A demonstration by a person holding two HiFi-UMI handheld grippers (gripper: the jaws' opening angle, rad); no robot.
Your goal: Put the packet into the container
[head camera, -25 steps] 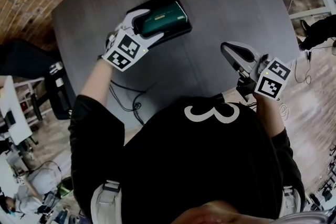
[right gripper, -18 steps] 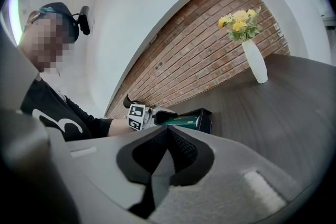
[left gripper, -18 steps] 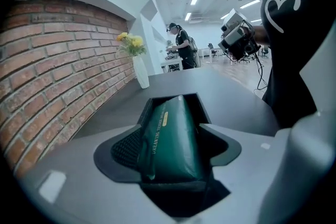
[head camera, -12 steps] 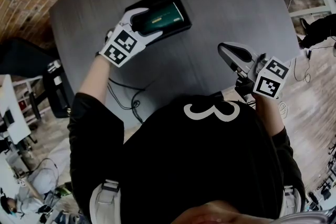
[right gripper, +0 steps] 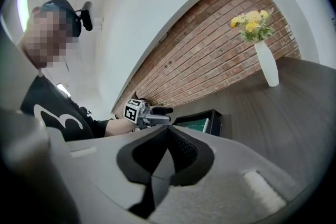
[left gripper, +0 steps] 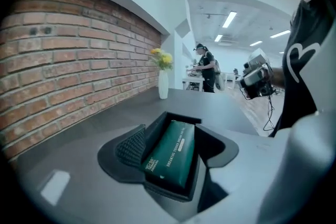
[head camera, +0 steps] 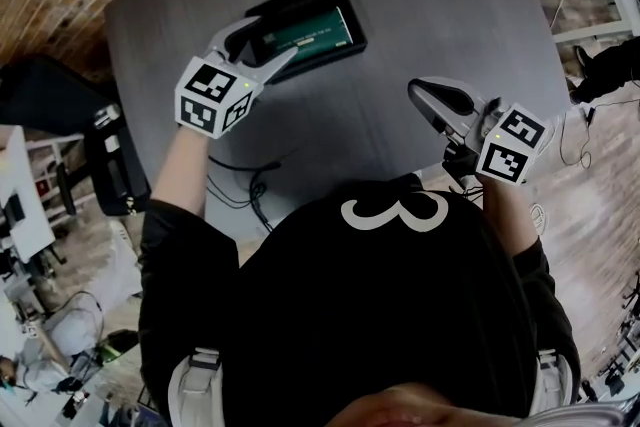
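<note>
Checking the drop: packet [head camera: 305, 32] lies in the container [head camera: 290, 0] on the tabletop [head camera: 430, 5].
Left gripper [head camera: 265, 40] fingers are wide, closing, nothing between them; right gripper [head camera: 435, 100] fingers are together, empty. I judge the task done.

White vase [right gripper: 270, 66], yellow flowers [right gripper: 251, 22], on grey table [head camera: 430, 15] — brick wall [left gripper: 68, 60] behind.

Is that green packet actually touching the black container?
Touching. The left gripper view shows the green packet lying down inside the black container, between its walls.
</note>
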